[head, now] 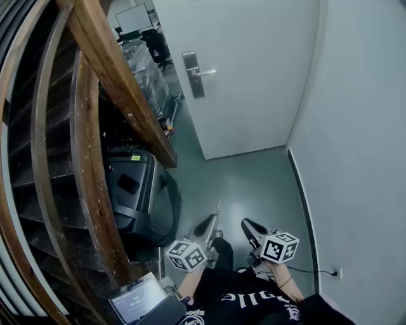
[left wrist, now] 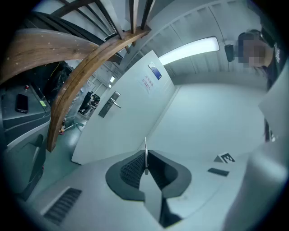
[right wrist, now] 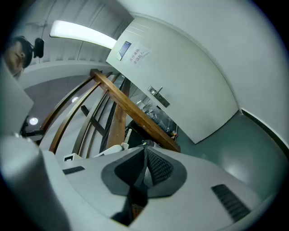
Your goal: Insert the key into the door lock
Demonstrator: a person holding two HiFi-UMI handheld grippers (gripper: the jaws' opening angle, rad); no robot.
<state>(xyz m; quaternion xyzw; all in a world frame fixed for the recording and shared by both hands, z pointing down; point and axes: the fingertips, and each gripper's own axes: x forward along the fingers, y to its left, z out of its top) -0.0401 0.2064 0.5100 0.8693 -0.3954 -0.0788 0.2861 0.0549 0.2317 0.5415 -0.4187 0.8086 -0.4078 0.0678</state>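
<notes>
Site: office-building hallway, nook beside a staircase.
Evidence: plain white door (head: 235,76) with lever handle (head: 203,72); wooden stair rail (head: 120,89); smooth grey-green floor (head: 254,184); ceiling strip light (left wrist: 189,48); screen (head: 134,18) and office chair (head: 157,44) in the room beyond.

Wooden handrail (head: 120,89), black case (head: 136,193)

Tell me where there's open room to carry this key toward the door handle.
The bare floor between the door, the right wall and the black case is open. Crowded on the left: the wooden staircase and a wrapped bundle near the door handle.
</notes>
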